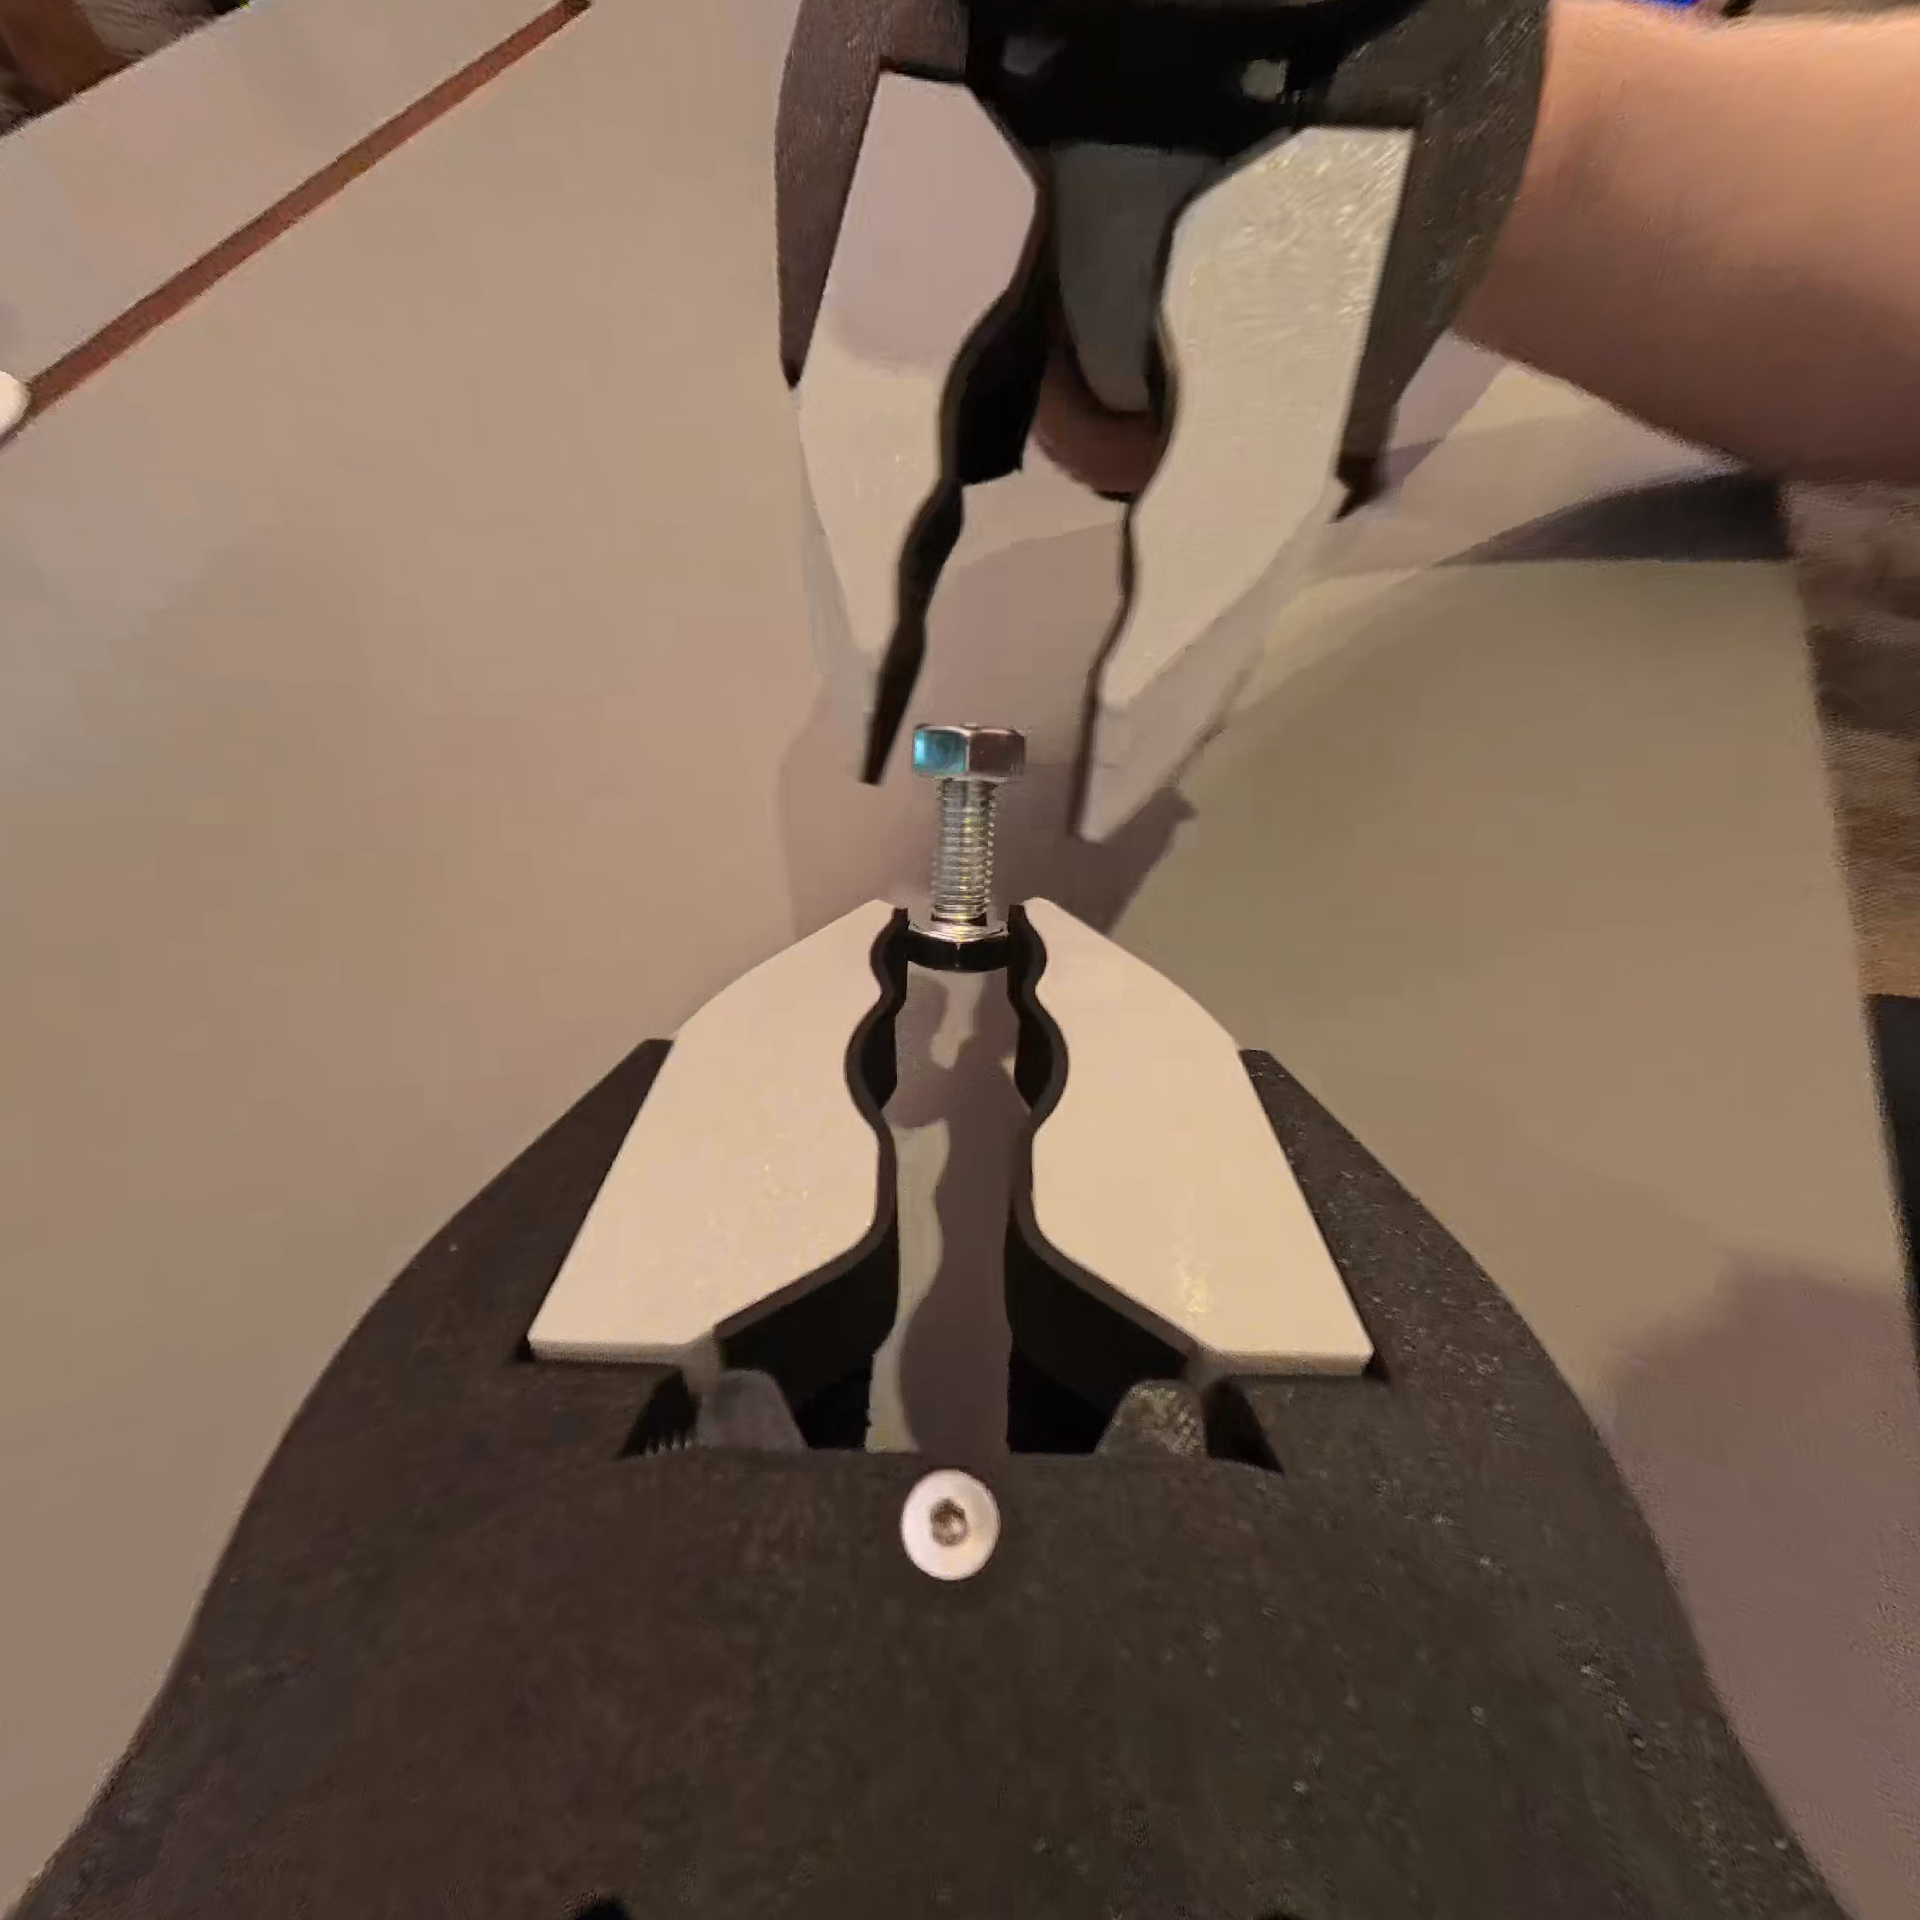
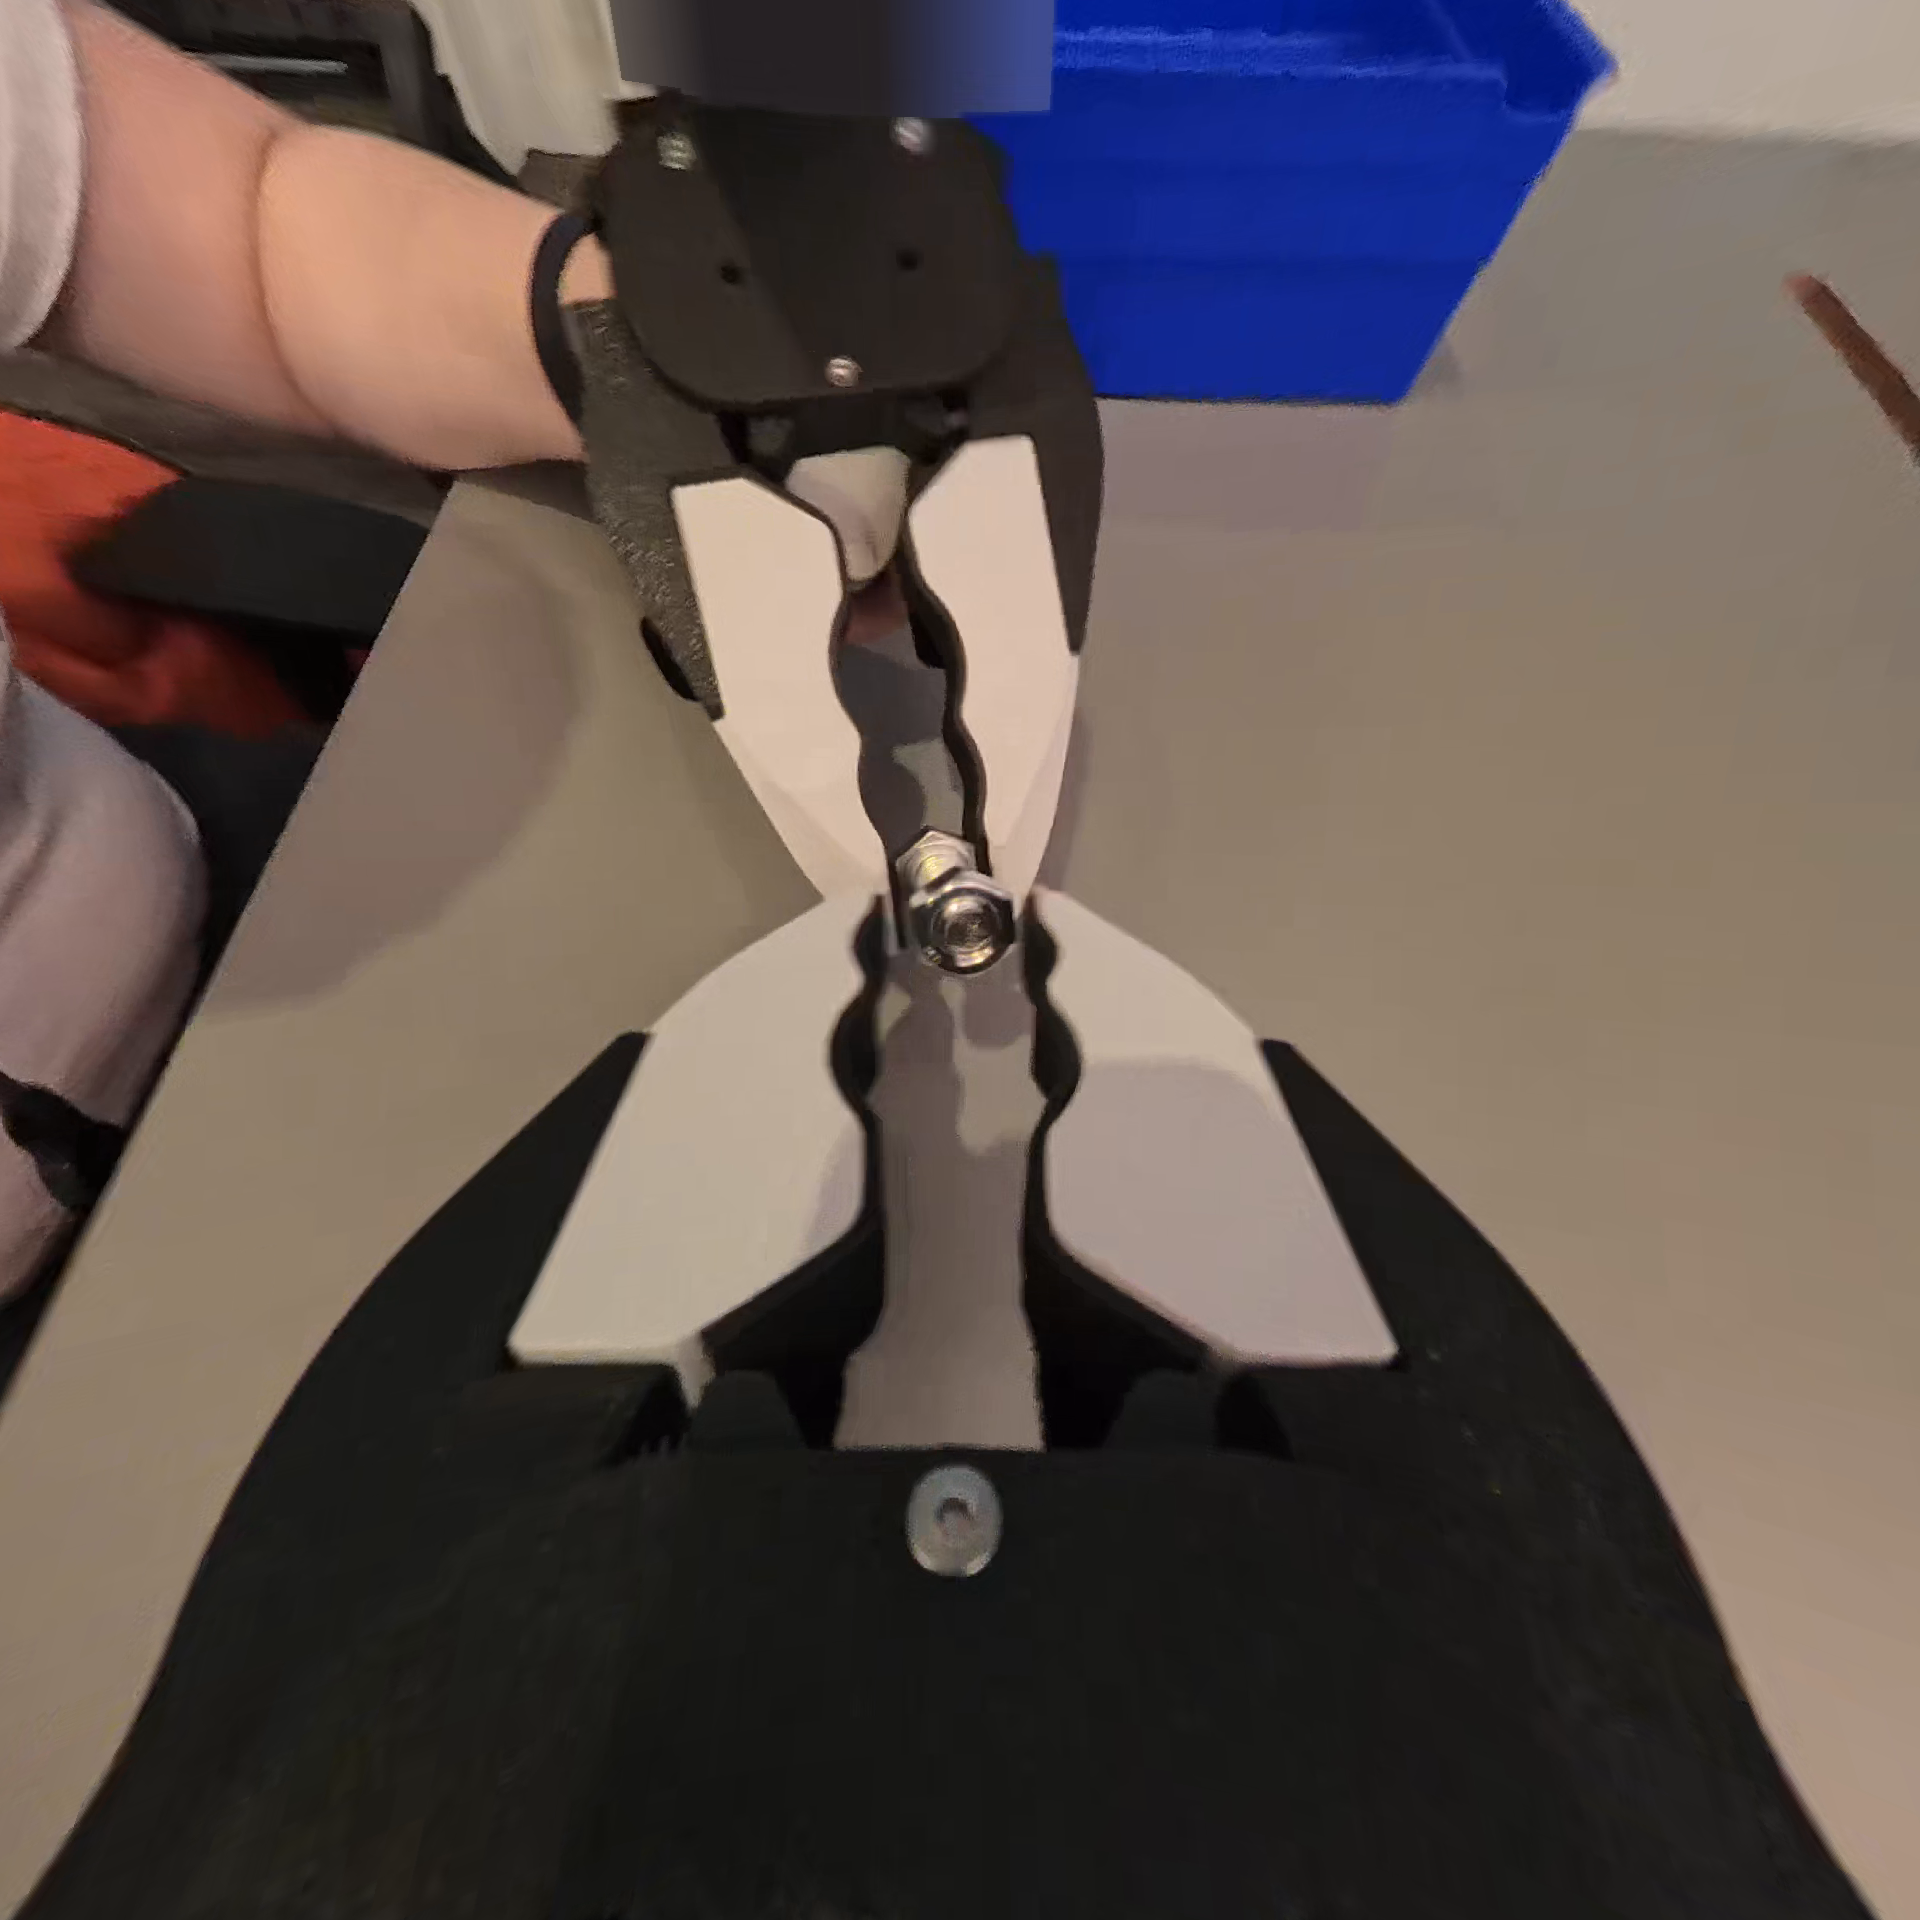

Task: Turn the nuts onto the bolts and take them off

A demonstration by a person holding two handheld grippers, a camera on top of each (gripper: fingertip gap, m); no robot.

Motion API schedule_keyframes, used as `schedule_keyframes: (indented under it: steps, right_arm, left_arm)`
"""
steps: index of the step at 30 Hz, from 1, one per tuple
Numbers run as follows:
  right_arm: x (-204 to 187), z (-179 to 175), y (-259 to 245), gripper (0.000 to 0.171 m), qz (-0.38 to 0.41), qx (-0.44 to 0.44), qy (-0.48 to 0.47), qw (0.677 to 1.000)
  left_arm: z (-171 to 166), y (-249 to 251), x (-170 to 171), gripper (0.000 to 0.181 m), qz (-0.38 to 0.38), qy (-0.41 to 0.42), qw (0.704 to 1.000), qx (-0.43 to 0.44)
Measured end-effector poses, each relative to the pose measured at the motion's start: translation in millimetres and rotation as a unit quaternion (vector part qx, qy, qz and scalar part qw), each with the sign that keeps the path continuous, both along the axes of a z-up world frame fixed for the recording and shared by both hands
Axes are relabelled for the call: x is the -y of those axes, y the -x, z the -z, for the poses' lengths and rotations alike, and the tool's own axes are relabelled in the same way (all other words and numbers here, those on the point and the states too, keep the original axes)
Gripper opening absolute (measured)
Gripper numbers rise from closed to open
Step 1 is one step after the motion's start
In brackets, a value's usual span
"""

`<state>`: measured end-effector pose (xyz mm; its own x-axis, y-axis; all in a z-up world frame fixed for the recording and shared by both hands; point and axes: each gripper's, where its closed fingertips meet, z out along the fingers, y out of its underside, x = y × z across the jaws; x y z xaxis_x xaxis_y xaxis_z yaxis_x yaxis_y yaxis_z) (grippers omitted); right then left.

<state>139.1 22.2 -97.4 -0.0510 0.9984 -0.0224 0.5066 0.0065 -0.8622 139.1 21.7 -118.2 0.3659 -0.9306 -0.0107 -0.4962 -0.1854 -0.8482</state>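
Note:
A silver bolt [image 1: 961, 842] stands upright above the grey table [image 1: 416, 727], hex head [image 1: 968, 753] on top. My left gripper [image 1: 951, 920] is shut on the nut [image 1: 951, 932] at the lower end of the thread. My right gripper [image 1: 987, 800] comes from above, blurred and open, its fingertips either side of the bolt head with a gap on both sides. In the right wrist view the bolt head [image 2: 961, 925] shows end-on between my right gripper's [image 2: 956, 920] tips, and the left gripper [image 2: 935, 862] holds the nut [image 2: 925, 854] behind it.
A blue plastic bin [image 2: 1299, 208] stands on the table behind the left gripper. The table's edge [image 2: 343, 727] runs along the left of the right wrist view. A brown seam [image 1: 312, 197] crosses the table top left. Hands [image 1: 1662, 260] hold both grippers. The grippers are tip to tip, or close to it.

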Motion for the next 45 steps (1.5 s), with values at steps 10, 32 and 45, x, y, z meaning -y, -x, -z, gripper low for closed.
schedule_keyframes:
  steps: [10, 32, 45]
  right_arm:
    - [-12, 17, 6, 0.029, 0.205, 0.009, 0.337, 0.919]
    - [-8, -5, 0, 0.043, 0.154, -0.015, 0.239, 0.959]
    - [17, 0, -8, 0.017, -0.042, 0.042, -0.003, 0.998]
  left_arm:
    - [9, 12, -20, 0.018, -0.065, -0.085, 0.991, -0.077]
    - [-4, 8, -9, 0.018, -0.044, -0.05, 0.997, -0.028]
    - [-6, -4, 17, 0.018, 0.033, -0.002, 0.999, 0.0]
